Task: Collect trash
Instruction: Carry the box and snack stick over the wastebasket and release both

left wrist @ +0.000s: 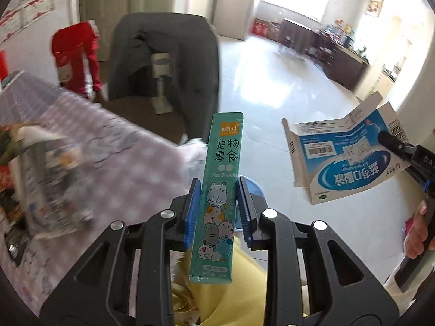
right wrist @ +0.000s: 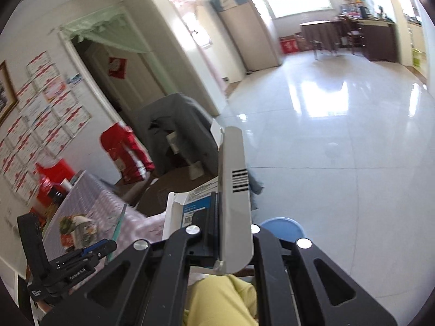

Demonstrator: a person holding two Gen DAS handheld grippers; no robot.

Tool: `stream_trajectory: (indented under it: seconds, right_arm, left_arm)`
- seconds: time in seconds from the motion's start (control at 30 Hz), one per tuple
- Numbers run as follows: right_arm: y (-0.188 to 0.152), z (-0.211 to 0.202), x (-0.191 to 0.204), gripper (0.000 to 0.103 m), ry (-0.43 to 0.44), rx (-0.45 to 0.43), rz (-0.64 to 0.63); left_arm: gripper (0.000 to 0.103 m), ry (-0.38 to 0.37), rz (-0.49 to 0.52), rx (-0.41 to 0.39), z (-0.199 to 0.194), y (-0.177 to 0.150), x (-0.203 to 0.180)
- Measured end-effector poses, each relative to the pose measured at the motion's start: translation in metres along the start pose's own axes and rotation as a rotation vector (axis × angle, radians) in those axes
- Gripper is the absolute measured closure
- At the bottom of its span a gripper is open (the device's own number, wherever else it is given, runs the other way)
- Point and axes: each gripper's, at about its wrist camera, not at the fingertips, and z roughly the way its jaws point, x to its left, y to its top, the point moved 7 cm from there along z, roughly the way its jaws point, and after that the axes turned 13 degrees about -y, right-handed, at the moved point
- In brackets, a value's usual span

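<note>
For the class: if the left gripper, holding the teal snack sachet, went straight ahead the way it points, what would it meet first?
Probably the glossy white tiled floor. The left gripper, shut on the teal pet-snack sachet, faces open floor; the grey draped chair sits left of its line, though depth is unclear.

Table (left wrist: 130, 163) at left, covered in a lilac-and-white checked cloth; near corner overhanging toward the floor. Lying on it: a blurred heap of printed packets and wrappers (left wrist: 46, 179) toward the left edge, contents not legible. At the far end, in the right wrist view, a red bag (right wrist: 53, 176) and a white paper cup (right wrist: 66, 184) beside it.

Glossy pale tiled floor (right wrist: 339, 141). Standing on it: armchair draped in grey cloth (left wrist: 165, 62), a brown mat (left wrist: 152, 119) beneath it, and a blue round bin (right wrist: 282, 226) close below the grippers.
</note>
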Motion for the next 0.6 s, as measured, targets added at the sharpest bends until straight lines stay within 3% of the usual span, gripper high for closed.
stream_trajectory:
  seconds: [0.5, 0.57, 0.6]
  right_arm:
    - [0.001, 0.040, -0.102, 0.098, -0.187, 0.074, 0.140]
    - [-0.001, 0.044, -0.110, 0.098, -0.203, 0.086, 0.150]
    - [-0.002, 0.047, -0.114, 0.098, -0.212, 0.093, 0.157]
  left_arm:
    - [0.075, -0.116, 0.101, 0.220, 0.129, 0.014, -0.063]
    - [0.072, -0.151, 0.082, 0.241, 0.143, 0.017, -0.064]
    - [0.059, -0.152, 0.052, 0.249, 0.151, 0.018, -0.060]
